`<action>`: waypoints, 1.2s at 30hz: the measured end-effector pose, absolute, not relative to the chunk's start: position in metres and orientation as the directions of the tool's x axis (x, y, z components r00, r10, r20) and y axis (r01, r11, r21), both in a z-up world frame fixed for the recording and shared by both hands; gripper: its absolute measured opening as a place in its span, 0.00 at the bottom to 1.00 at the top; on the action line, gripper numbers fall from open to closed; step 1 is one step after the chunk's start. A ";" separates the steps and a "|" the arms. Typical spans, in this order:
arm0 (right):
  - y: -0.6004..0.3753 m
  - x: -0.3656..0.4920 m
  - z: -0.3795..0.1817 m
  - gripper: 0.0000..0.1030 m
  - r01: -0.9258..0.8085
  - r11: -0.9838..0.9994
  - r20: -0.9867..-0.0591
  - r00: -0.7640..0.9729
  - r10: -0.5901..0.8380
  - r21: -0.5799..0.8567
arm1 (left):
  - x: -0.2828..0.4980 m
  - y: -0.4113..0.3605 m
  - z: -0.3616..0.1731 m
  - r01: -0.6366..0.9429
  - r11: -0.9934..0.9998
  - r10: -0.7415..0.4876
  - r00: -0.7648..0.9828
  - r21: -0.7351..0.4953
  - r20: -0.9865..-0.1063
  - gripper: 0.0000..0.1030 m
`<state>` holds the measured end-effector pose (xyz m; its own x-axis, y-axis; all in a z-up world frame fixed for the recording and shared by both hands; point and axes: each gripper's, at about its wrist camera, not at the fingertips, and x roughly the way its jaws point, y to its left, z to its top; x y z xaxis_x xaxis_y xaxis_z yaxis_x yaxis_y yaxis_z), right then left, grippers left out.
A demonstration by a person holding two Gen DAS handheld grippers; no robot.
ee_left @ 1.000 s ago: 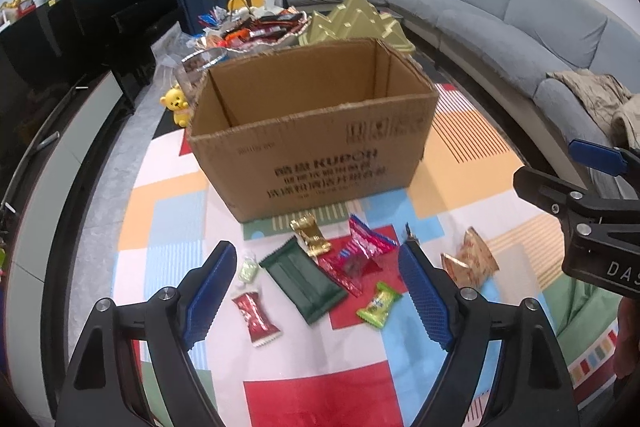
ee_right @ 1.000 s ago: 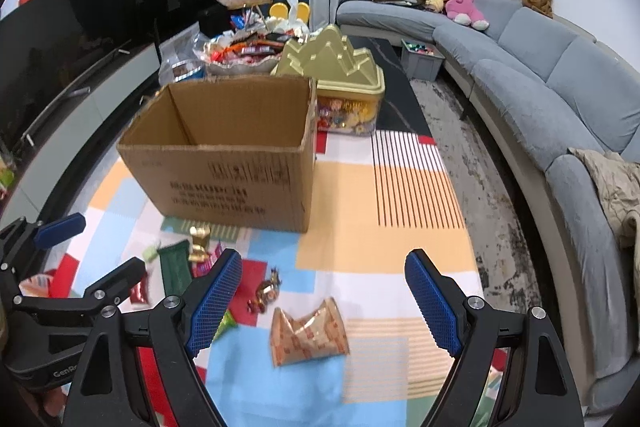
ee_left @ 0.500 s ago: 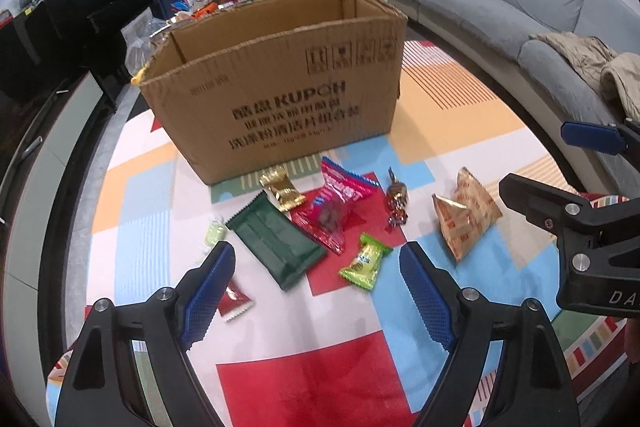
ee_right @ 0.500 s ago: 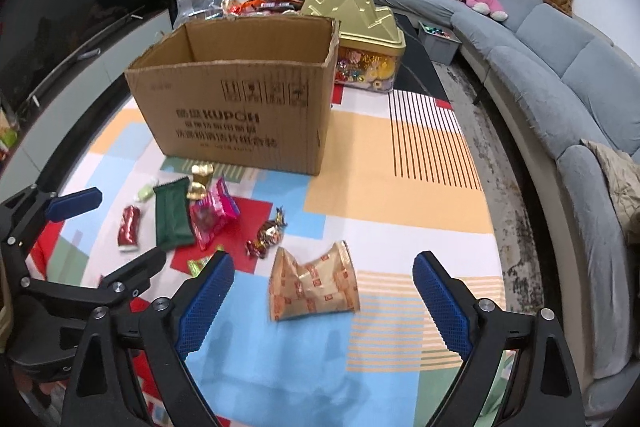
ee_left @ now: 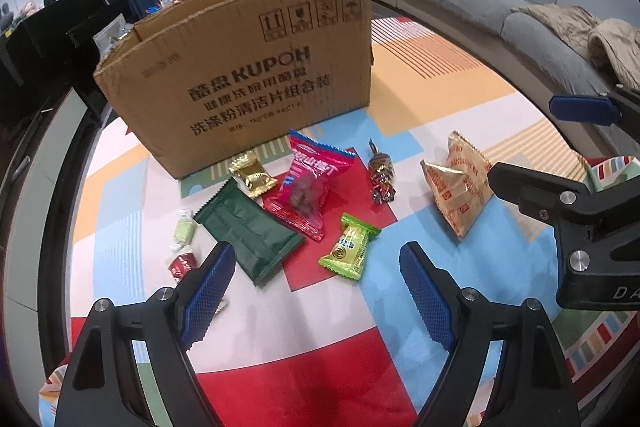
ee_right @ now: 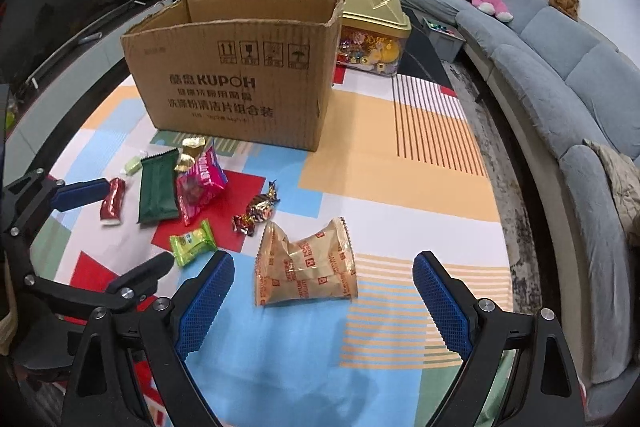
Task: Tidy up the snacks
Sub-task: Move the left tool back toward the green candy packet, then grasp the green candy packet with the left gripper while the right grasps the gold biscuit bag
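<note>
Hovering with jaws apart and empty, left gripper (ee_left: pixel 314 291) over the lime-green candy (ee_left: pixel 349 247) at 12 o'clock, right gripper (ee_right: pixel 324 293) likewise spread above the tan biscuit pack (ee_right: pixel 306 269), dark green packet (ee_left: pixel 250 231) and pink packet (ee_left: pixel 308 183) beyond, open cardboard box (ee_right: pixel 240 83) farthest at 11 o'clock.

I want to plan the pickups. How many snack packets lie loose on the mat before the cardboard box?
8: pale green, red, dark green, gold, pink, lime, twisted foil, tan. Box inside unseen.
</note>
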<state>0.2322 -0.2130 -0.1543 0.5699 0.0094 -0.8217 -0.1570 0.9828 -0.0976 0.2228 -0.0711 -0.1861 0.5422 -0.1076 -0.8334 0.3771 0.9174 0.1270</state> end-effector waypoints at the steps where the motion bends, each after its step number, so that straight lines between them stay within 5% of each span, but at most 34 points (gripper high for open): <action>1: -0.213 0.233 -0.156 0.89 -0.160 0.982 -0.822 0.569 0.009 -0.100 | 0.223 -0.071 -0.188 0.378 0.917 -0.109 0.540 0.125 -0.835 0.82; 27: -0.206 0.261 -0.201 0.89 -0.226 0.972 -0.863 0.501 0.056 -0.068 | 0.248 -0.067 -0.229 0.371 0.926 -0.135 0.508 0.075 -0.851 0.81; 36: -0.205 0.270 -0.217 0.89 -0.229 0.972 -0.881 0.470 0.055 -0.062 | 0.246 -0.070 -0.235 0.389 0.917 -0.132 0.513 0.092 -0.848 0.71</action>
